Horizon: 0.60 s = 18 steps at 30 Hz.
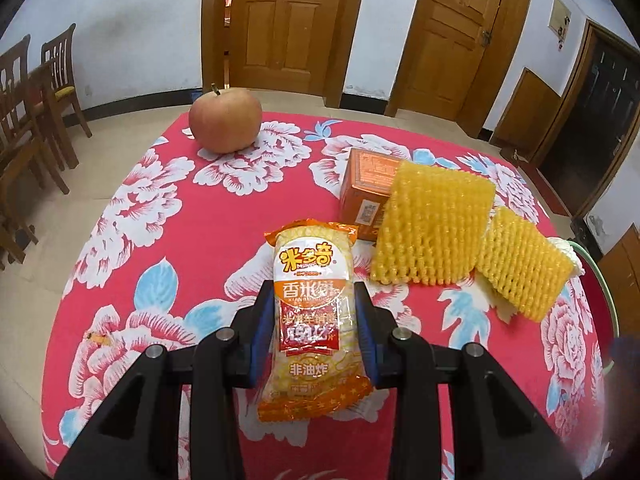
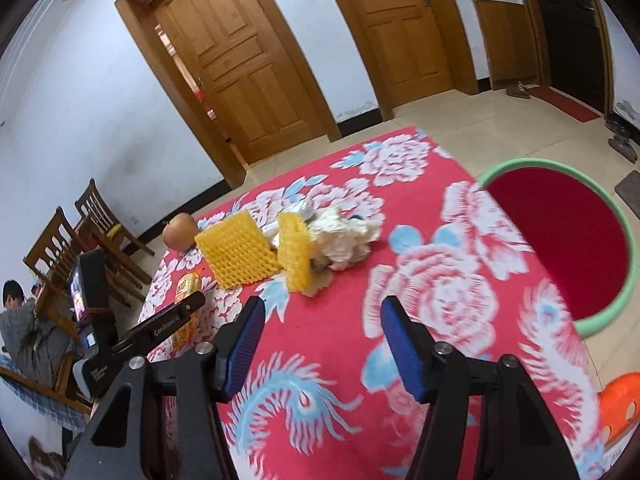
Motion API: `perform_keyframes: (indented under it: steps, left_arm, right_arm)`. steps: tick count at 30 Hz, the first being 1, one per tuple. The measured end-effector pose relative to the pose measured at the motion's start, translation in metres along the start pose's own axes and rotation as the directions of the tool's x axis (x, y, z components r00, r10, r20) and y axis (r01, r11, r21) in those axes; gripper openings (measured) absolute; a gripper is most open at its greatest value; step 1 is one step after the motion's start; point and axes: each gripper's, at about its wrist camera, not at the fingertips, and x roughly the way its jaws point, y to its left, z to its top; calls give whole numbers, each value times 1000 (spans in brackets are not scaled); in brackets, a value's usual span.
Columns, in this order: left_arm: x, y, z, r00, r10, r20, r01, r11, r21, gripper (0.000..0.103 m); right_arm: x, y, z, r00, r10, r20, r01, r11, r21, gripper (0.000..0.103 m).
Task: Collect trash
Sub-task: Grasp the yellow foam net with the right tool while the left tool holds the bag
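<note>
My left gripper [image 1: 316,304] is shut on an orange and white rice cracker packet [image 1: 310,280], held over the red flowered tablecloth [image 1: 168,216]. Two yellow foam fruit nets [image 1: 432,226] lie to its right, one leaning on an orange box [image 1: 366,184]. In the right wrist view the nets [image 2: 240,254] lie beside crumpled white paper [image 2: 344,240]. My right gripper [image 2: 322,316] is open and empty above the cloth, nearer than the pile. A basin with a green rim [image 2: 616,300] and red inside sits off the table's right edge.
An apple [image 1: 225,119] stands at the far side of the table; it also shows in the right wrist view [image 2: 179,230]. Wooden chairs [image 1: 36,92] stand to the left. An orange stool [image 2: 620,404] is at lower right. A person [image 2: 24,320] sits at far left.
</note>
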Motion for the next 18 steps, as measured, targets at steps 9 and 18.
perform_keyframes:
  steps: [9,18]
  left_arm:
    - [-4,-3,-3,1000,-15,18,15,1000,21,38]
    - [-2,-1,-4,1000,-22,11,22,1000,15,38]
  right_arm:
    - [60,16,11,998,20,-58,-22,999,-34,45]
    - [86,27,17,997,14,-73,-19,997,-68,21]
